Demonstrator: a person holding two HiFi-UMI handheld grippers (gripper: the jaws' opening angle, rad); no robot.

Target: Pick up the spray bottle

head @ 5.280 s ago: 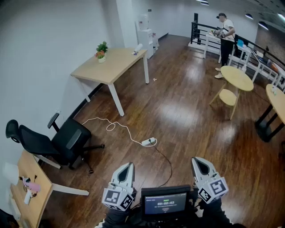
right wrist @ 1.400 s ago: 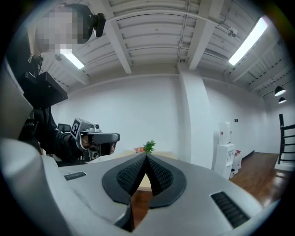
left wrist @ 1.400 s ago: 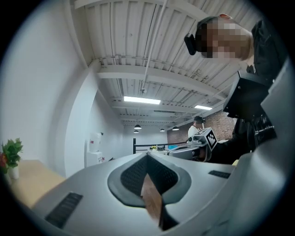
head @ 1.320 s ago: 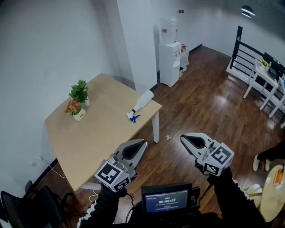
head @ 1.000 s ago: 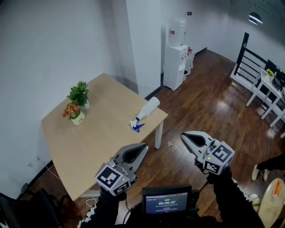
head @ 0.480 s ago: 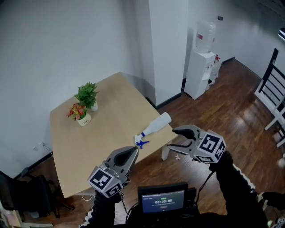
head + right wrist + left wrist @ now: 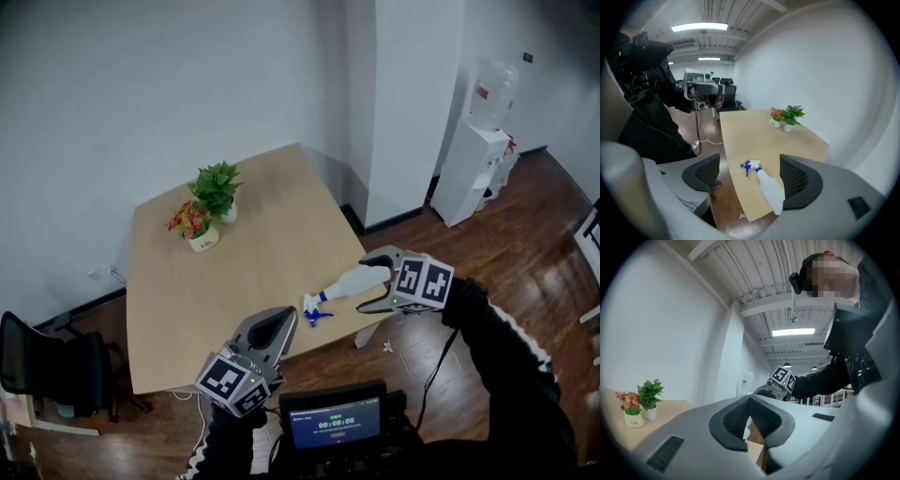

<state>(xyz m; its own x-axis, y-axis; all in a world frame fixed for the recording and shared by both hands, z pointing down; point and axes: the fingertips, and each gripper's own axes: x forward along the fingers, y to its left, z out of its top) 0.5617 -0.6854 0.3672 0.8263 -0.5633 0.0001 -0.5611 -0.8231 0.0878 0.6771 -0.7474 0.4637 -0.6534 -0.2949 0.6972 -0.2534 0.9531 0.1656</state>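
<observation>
From the head view, the spray bottle (image 7: 352, 283) lies on its side near the front corner of the pale wooden worktop (image 7: 187, 300), with its blue trigger (image 7: 314, 314) pointing in over the wood. The right tongs (image 7: 366, 281) are reaching in from the right. Their jaws have just been opening and now stand wide, one on each side of the bottle's white body, and neither looks to be pressing on it. The left tongs (image 7: 281, 321) are held low at the near edge of the worktop, well short of the bottle. Towards the far side of the worktop stand a small green plant (image 7: 217, 187) and a pot of red flowers (image 7: 192, 225), just beside each other. A black office chair (image 7: 47, 361) sits off to the left, and a water dispenser (image 7: 478, 169) stands by the wall on the right.

In the left gripper view, the jaws are drawn together with nothing between them. Past them I can see the other gripper's marker cube and the two pots.

In the right gripper view, the jaws are spread wide. The bottle lies on the worktop in the gap between them, closer to the right-hand pad, with its base near the worktop's edge and its trigger pointing away.
</observation>
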